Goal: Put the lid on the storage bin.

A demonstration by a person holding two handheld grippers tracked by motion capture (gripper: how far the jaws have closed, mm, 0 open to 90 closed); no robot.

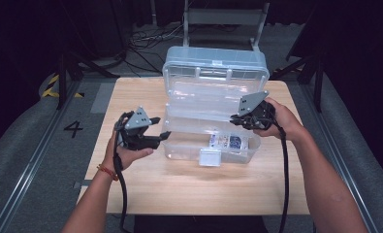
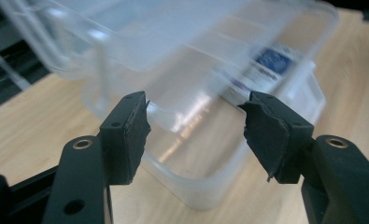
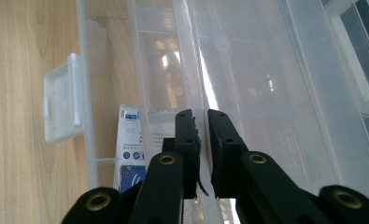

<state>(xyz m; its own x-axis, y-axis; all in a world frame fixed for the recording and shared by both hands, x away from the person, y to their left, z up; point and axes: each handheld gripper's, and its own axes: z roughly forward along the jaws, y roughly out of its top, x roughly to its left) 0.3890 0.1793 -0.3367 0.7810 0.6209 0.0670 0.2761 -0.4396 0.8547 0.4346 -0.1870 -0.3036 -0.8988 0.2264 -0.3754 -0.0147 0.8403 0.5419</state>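
A clear plastic box (image 1: 179, 150) stands open on the wooden table (image 1: 145, 184), its lid (image 1: 215, 65) leaning back. A clear inner tray (image 1: 203, 104) sits tilted over the box's base. My right gripper (image 1: 233, 119) is shut on the tray's thin right edge (image 3: 205, 88), which runs between the close-set jaws (image 3: 200, 114). A blue and white packet (image 1: 228, 141) lies in the base under the tray (image 3: 131, 154). My left gripper (image 1: 161, 127) hovers at the box's left end, open, its pads (image 2: 128, 126) touching nothing; the box corner (image 2: 191, 186) lies beyond them.
The box's white front latch (image 1: 209, 158) hangs down toward the table's near side (image 3: 63, 105). A metal frame (image 1: 223, 19) and cables (image 1: 145, 43) lie on the floor behind the table. A floor mark "4" (image 1: 73, 128) is at the left.
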